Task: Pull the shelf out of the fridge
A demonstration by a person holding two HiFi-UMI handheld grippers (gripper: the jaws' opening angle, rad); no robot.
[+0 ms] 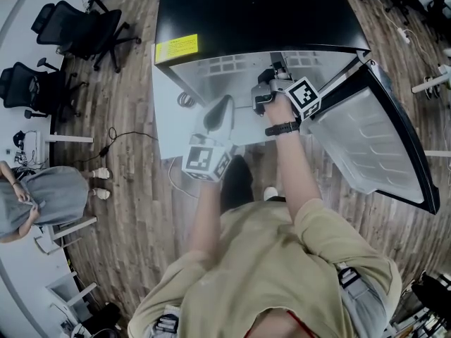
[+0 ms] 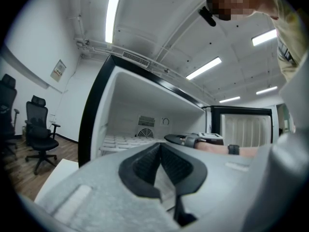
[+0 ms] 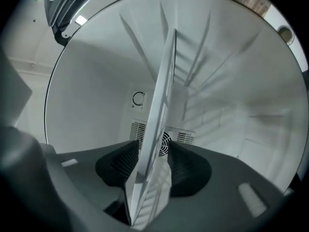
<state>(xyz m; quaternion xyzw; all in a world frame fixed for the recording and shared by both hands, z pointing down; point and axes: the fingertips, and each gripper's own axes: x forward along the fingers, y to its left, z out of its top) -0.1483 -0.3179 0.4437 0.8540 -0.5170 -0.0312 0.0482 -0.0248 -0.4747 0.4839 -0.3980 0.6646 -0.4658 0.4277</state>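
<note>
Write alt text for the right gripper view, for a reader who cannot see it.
The right tool grips the edge of a pale shelf, which is seen edge-on between the two dark pads and runs up and away into the white fridge. Behind it, a vent grille and a round fitting sit on the back wall.

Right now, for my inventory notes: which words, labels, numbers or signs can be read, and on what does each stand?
Yellow rectangular sticker on the black fridge, on its top: print too small to read.
White wall notice with a red mark: too blurred to read.
Black-and-white square markers on the gripper cubes: patterns, no letters.
Nothing else bears text.
</note>
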